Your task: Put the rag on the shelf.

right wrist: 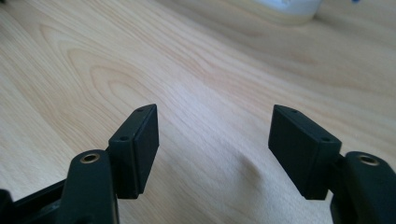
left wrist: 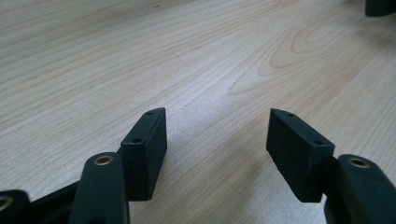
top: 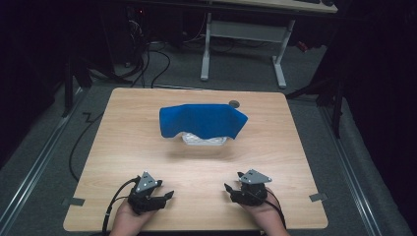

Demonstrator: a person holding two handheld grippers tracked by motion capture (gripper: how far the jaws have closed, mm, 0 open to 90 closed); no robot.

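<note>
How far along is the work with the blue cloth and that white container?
Done, by the look of it: the blue cloth lies draped over the white container at mid-table, hiding most of it. In hand: nothing; the left gripper and right gripper sit near the table's front edge, jaws open and empty. Left: seemingly nothing, unless the container's exposed front edge needs covering.

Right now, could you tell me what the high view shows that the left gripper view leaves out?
High view: a blue cloth draped over a white container mid-table, a small round dark thing beside the far edge, and both hands, with the right gripper open. Left gripper view: a close look at the left gripper, jaws wide apart with nothing between them. Both: the left gripper and the wooden table.
</note>
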